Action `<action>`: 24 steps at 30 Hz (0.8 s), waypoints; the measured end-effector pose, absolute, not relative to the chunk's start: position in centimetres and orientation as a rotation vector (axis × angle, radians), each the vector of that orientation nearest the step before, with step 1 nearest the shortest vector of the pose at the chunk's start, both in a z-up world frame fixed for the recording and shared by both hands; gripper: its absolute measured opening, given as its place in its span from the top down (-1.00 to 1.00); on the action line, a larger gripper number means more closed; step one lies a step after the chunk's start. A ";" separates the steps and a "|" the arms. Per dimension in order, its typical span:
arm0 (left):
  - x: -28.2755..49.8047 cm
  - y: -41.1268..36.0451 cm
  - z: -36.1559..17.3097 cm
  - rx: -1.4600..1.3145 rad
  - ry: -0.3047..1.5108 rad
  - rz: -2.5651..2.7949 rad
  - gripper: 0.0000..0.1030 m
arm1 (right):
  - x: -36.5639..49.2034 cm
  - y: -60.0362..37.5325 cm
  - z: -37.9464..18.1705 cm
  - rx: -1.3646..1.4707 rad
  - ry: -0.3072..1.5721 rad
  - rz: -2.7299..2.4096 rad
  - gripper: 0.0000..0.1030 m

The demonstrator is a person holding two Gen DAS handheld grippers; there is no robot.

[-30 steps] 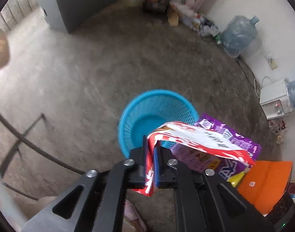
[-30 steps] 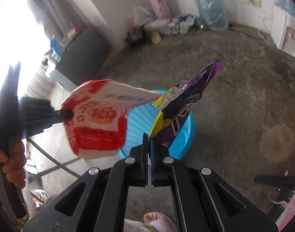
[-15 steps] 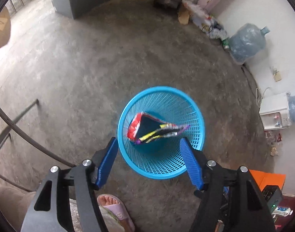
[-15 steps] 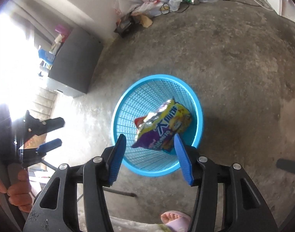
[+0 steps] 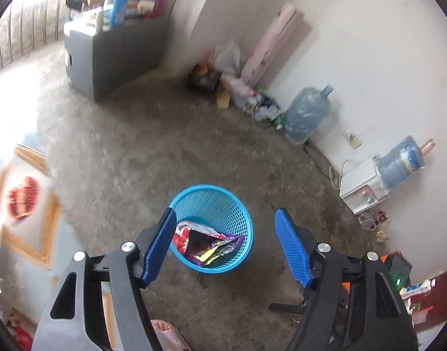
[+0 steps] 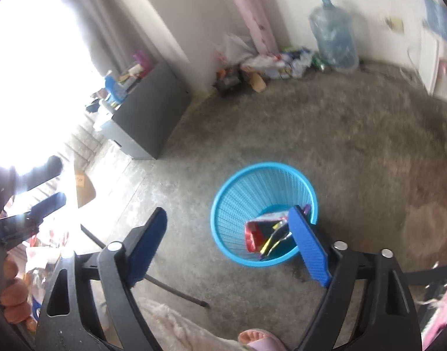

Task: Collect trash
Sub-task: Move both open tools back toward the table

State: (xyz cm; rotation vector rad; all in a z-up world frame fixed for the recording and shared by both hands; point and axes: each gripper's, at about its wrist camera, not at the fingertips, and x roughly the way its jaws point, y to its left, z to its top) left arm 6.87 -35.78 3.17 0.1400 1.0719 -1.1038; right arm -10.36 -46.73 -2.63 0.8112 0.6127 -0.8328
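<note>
A blue mesh trash basket (image 5: pixel 223 204) stands on the concrete floor; it also shows in the right wrist view (image 6: pixel 238 199). Inside it lie a red-and-white snack wrapper (image 5: pixel 182 235) and a purple-and-yellow snack bag (image 5: pixel 220 247), both also seen in the right wrist view as the red wrapper (image 6: pixel 252 231) and the purple bag (image 6: pixel 276 241). My left gripper (image 5: pixel 226 242) is open and empty, high above the basket. My right gripper (image 6: pixel 228 242) is open and empty, above and left of the basket.
A grey cabinet (image 5: pixel 115 55) stands at the back left. A pile of rubbish (image 5: pixel 238 93) and a large water jug (image 5: pixel 308 117) lie along the far wall. A white dispenser (image 5: pixel 364 187) stands at the right. A sandalled foot (image 6: pixel 258 339) is near the bottom.
A second ago each gripper was shut on a wrapper above the basket. Both opened and the wrappers fell in. Both grippers have since risen and tilted up, away from the basket.
</note>
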 end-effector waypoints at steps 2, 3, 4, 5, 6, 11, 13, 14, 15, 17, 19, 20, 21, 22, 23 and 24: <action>6.6 -33.6 4.5 0.161 1.064 -1.125 -0.41 | -9.8 -45.5 -1.0 0.738 0.611 -0.839 -0.76; 6.6 -32.5 5.1 0.177 1.056 -1.127 -0.43 | -9.5 -44.9 -0.3 0.703 0.613 -0.838 -0.82; 6.4 -31.1 5.6 0.189 1.036 -1.118 -0.46 | -9.1 -44.2 0.4 0.664 0.613 -0.833 -0.84; 6.3 -29.6 6.1 0.197 1.007 -1.103 -0.49 | -8.8 -43.6 1.0 0.626 0.612 -0.835 -0.84; 5.9 -28.4 6.6 0.203 0.981 -1.089 -0.54 | -8.5 -43.1 1.3 0.591 0.612 -0.822 -0.84; 6.2 -20.0 8.2 0.170 0.922 -0.983 -0.78 | -6.5 -40.7 2.4 0.527 0.676 -0.699 -0.84; 7.0 -16.4 8.7 0.116 0.922 -0.942 -0.89 | -5.6 -39.6 2.7 0.472 0.715 -0.727 -0.84; 7.4 -14.5 9.0 0.087 0.914 -0.904 -0.89 | -5.3 -39.0 3.0 0.437 0.719 -0.739 -0.84; 7.8 -12.4 9.4 0.065 0.902 -0.858 -0.89 | -5.0 -38.4 3.1 0.406 0.715 -0.753 -0.84; 8.5 -9.0 10.0 0.040 0.888 -0.786 -0.89 | -4.6 -37.3 3.4 0.336 0.697 -0.783 -0.84; 9.3 -5.8 10.4 0.008 0.880 -0.723 -0.89 | -4.1 -36.6 3.6 0.280 0.680 -0.793 -0.84; 9.6 -4.0 10.6 -0.018 0.877 -0.689 -0.89 | -3.9 -36.2 3.7 0.262 0.673 -0.784 -0.84; 10.2 -2.8 10.7 -0.041 0.876 -0.661 -0.89 | -3.5 -36.1 3.8 0.251 0.667 -0.773 -0.84; 10.6 -1.5 10.9 -0.065 0.873 -0.632 -0.89 | -3.3 -36.0 4.0 0.247 0.652 -0.754 -0.84; 10.8 -0.1 11.0 -0.095 0.867 -0.602 -0.89 | -3.3 -36.0 4.3 0.251 0.628 -0.726 -0.84; 11.2 1.0 11.0 -0.118 0.857 -0.580 -0.89 | -3.3 -36.0 4.5 0.263 0.600 -0.694 -0.84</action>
